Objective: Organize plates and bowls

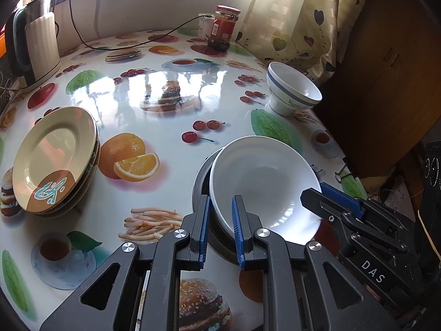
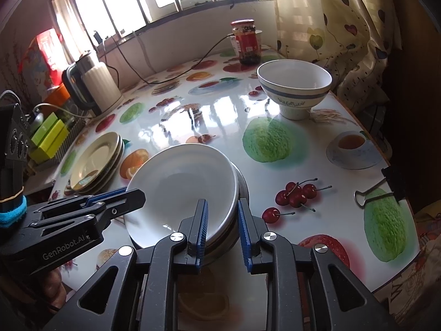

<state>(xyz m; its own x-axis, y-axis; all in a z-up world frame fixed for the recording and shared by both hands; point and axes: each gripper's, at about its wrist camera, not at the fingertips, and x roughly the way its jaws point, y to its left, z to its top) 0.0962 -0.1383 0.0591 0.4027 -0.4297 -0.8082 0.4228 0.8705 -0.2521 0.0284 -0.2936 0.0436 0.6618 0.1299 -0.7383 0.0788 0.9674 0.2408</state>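
Two grippers, left (image 1: pixel 220 229) and right (image 2: pixel 222 229), pinch the bowl (image 1: pixel 264 182) rim, jaws gripping; lift level, avoiding tipping.

The white bowl (image 1: pixel 261 182) sits tilted in a dark metal dish (image 1: pixel 199 179) near the table's (image 1: pixel 165 93) front edge. The left gripper (image 1: pixel 220 226) straddles the bowl's near rim, one blue pad outside and one inside; whether they press on it is unclear. The right gripper (image 1: pixel 330 195) reaches the bowl's right rim. Left of the bowl lies a stack of plates (image 1: pixel 55 160). Behind the bowl to the right stands a footed bowl (image 1: pixel 292 91); far behind it a jar (image 1: pixel 223 27); far left a kettle (image 1: pixel 35 49).
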